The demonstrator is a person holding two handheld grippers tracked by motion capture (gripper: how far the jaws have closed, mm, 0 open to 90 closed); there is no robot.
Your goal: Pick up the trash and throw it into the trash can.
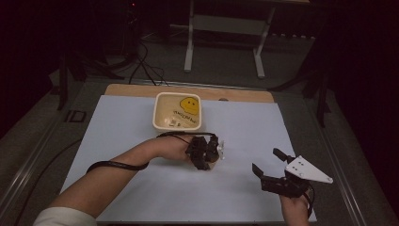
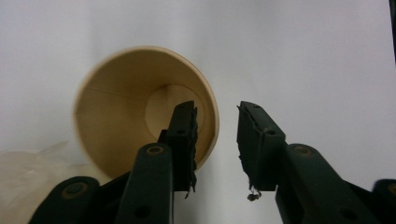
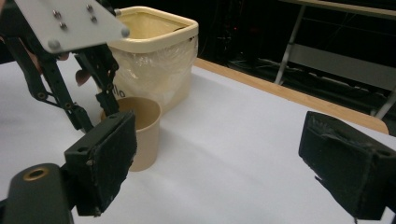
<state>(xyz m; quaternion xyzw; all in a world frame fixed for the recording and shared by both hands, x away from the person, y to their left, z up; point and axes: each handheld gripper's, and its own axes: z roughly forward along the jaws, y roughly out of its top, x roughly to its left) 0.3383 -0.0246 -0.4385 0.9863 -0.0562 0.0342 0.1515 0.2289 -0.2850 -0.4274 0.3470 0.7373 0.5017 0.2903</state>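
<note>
High view: paper cup [image 1: 214, 157] stands just in front of the cream bin [image 1: 178, 112]; left gripper [image 1: 203, 153] jaws straddle its rim without pressing, right gripper [image 1: 267, 170] jaws gape empty.

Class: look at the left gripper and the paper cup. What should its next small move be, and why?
Probably close the fingers a little further onto the rim. In the left gripper view, one finger of the left gripper is inside the paper cup, the other outside its wall, with a gap showing, so the cup is not yet pinched.
</note>
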